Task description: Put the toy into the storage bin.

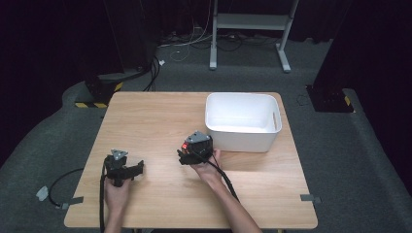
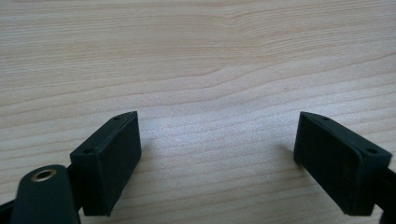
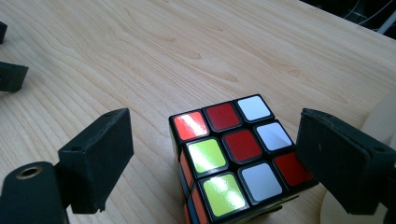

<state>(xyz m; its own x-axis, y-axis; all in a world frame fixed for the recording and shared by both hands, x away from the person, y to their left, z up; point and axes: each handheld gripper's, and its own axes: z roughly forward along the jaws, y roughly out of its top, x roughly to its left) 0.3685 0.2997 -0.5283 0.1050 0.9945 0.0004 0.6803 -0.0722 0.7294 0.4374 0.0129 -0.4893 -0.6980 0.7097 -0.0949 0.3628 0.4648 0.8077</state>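
Resting low over the near-left part of the wooden table (image 1: 145,121), held in the person's left hand (image 1: 116,191): the left gripper (image 1: 137,168), jaws spread wide in the left gripper view, with bare wood grain and nothing else lying between them. Sitting nearer the table's middle, gripped by the right hand (image 1: 209,170): the right gripper (image 3: 219,163), jaws likewise parted and not clamping anything. Lying on the wood between those two jaws in the right gripper view: a puzzle cube (image 3: 238,156), top face showing red, white and yellow-green stickers, set closer to the right-hand jaw, whose tip is overlapping the cube's far corner, though contact cannot be told, and standing clearly apart from the left-hand jaw. Standing just beyond and to the right of the right gripper in the high view: a white bin (image 1: 242,141), near the table's far right edge.
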